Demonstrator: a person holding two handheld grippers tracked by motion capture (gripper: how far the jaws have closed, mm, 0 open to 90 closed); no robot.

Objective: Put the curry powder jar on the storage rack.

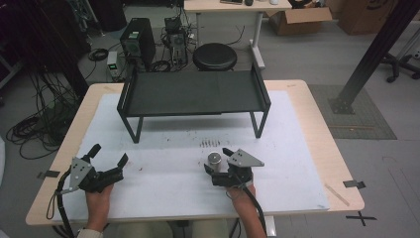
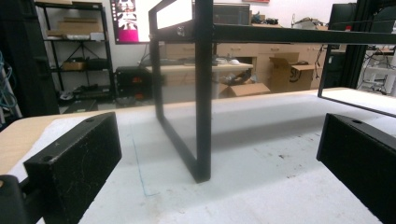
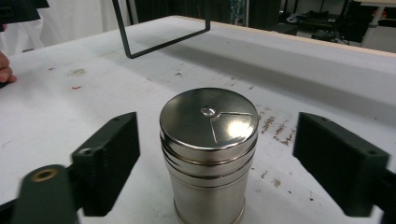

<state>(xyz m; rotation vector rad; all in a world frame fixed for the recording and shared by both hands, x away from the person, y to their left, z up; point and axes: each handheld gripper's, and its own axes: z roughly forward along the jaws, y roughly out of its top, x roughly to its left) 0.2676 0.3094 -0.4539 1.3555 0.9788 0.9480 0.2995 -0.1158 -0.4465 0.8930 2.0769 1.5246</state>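
Right gripper sits low with fingers wide apart, the steel canister upright on the tabletop between them, untouched; left gripper rests spread open, facing the black rack.

High view down over the table; both gripper views low, close, sharing the black rack

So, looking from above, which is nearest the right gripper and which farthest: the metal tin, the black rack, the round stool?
From the right gripper:
1. Tin, between its open jaws.
2. Rack, standing farther back on the table.
3. Stool, on the floor beyond the table.
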